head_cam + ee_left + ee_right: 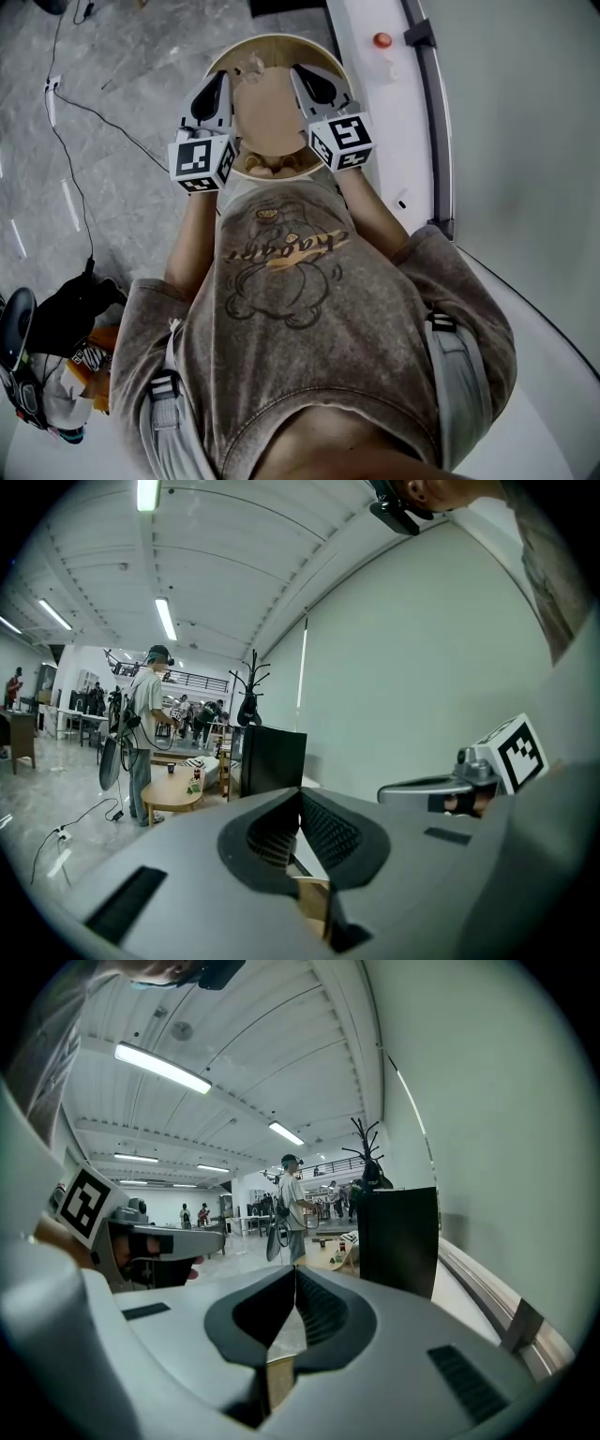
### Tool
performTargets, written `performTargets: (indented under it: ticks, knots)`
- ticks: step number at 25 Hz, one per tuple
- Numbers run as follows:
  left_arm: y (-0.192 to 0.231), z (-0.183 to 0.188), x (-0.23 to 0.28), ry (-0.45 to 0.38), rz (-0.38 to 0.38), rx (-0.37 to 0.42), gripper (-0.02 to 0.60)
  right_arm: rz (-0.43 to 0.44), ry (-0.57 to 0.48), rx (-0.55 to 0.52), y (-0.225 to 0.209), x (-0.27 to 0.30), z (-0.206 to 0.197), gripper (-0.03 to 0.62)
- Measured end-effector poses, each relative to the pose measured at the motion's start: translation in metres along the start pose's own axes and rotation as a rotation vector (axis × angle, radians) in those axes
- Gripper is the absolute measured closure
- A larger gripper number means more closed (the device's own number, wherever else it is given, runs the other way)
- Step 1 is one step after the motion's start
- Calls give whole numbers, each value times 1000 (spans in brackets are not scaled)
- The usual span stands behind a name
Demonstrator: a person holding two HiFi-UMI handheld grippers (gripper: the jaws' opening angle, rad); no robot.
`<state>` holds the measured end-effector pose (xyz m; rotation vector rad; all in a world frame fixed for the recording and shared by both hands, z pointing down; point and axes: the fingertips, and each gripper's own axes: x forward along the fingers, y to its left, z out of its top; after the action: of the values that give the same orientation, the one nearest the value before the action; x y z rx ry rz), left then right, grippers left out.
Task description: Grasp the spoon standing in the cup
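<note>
The left gripper and the right gripper are both shut tight with nothing in them. They are held up side by side. The round table sits below, between them. I cannot make out the spoon or cup, so neither gripper looks nearer.

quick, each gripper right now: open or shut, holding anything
Left gripper: shut, jaws together, holding nothing.
Right gripper: shut, jaws together, holding nothing.

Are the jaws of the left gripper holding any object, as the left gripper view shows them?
No. The left gripper has its jaws closed tip against tip, and nothing is between them.
</note>
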<state>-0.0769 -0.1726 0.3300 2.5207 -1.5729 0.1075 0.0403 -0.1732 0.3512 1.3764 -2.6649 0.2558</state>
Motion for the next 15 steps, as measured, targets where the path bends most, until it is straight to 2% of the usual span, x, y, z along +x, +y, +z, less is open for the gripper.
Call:
performTargets:
  ticks: [15]
  knots:
    - [26,-33,21,39,-11,-21,563,12,46,17,1,31,-28,574]
